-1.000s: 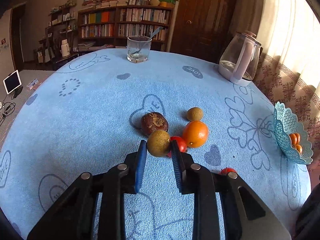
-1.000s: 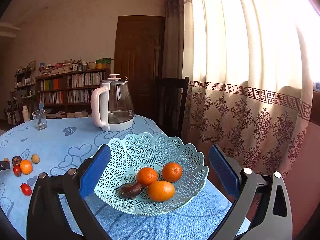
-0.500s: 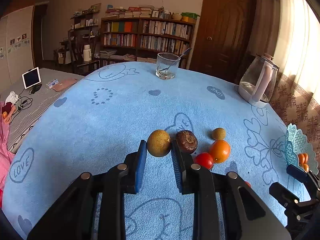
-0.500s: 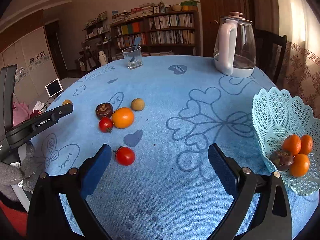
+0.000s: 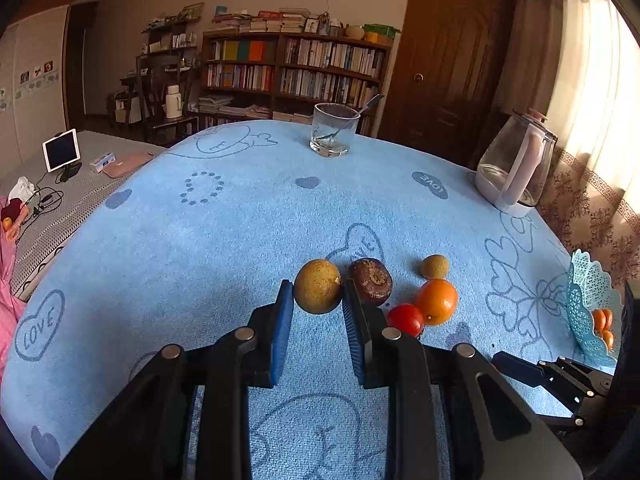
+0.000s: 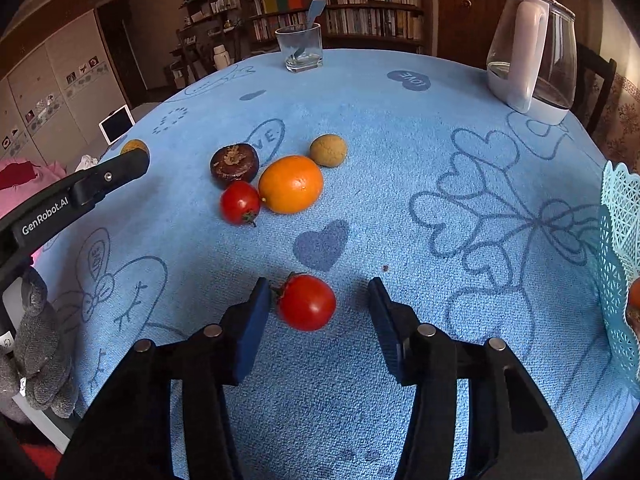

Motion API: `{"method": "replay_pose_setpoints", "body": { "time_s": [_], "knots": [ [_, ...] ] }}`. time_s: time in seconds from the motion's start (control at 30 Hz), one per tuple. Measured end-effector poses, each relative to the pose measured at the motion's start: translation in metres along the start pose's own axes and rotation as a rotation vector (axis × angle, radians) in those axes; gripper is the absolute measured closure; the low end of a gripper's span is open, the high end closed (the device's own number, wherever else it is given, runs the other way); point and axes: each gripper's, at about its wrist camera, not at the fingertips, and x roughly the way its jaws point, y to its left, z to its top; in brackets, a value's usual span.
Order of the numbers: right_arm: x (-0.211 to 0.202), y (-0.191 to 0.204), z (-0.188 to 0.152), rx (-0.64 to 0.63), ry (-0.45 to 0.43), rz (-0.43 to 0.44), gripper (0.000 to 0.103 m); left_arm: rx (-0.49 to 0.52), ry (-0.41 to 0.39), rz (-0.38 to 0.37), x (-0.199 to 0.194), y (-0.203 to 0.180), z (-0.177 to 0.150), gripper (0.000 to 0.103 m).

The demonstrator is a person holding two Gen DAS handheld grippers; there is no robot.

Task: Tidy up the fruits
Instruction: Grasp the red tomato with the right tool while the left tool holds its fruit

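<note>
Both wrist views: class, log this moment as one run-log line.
left gripper: shut on yellow-brown fruit | right gripper: closing around loose tomato, right pad clear | lattice basket: waiting

Fuzzy blue tablecloth (image 6: pixel 400 184), glossy tomato (image 6: pixel 307 302), perforated plastic basket (image 5: pixel 588 300), glass kettle (image 5: pixel 516 170)
</note>
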Motion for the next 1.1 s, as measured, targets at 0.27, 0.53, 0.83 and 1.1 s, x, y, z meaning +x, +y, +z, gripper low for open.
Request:
{"method": "replay_pose_setpoints", "body": {
  "time_s": [0.27,0.53,0.83,1.1],
  "knots": [
    [-0.004,-0.002,-0.001,0.005,-0.016,0.016,0.074,0.007,0.007,-0.009,0.002,-0.003,-0.001,0.078],
    [-0.026,-0.014,-0.002,0.056,-0.085,0.025,0.074,0.004,0.024,-0.037,0.004,-0.005,-0.003,0.078],
    [-0.060,-0.044,-0.004,0.149,-0.176,0.014,0.074,0.018,0.027,-0.046,0.004,-0.010,-0.005,0.078],
    [-0.051,-0.052,-0.006,0.214,-0.131,0.085,0.073,0.019,0.031,-0.047,0.005,-0.011,-0.006,0.078]
  ]
}}
